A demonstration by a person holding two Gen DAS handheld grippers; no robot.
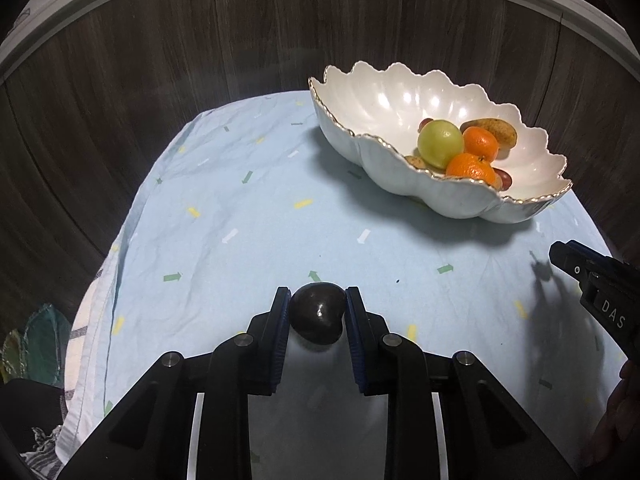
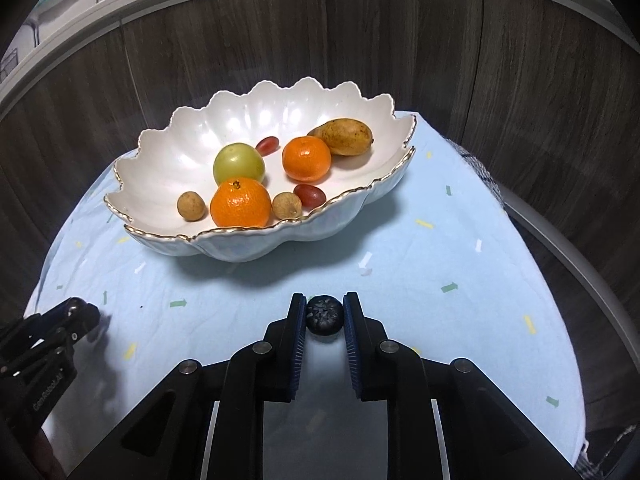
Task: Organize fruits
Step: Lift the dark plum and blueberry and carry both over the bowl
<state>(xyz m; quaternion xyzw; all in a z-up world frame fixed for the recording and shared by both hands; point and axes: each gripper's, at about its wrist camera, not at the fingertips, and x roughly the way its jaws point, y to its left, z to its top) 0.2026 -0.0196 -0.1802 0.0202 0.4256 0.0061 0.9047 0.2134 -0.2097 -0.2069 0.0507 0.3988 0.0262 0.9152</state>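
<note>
The left gripper (image 1: 318, 306) pinches a glossy dark fruit (image 1: 317, 317) between its blue pads, low over the light-blue cloth (image 1: 224, 208) that covers the counter, on the near side of the scalloped white bowl (image 1: 400, 92). The right gripper (image 2: 325, 312) is pressed onto a small, rough dark fruit (image 2: 325, 315), also just in front of the bowl. Inside the bowl lie two oranges (image 2: 241, 203), a green fruit (image 2: 239, 163), a brownish-yellow fruit (image 2: 343, 137), two small tan fruits (image 2: 192, 207) and two dark red ones (image 2: 309, 195).
</note>
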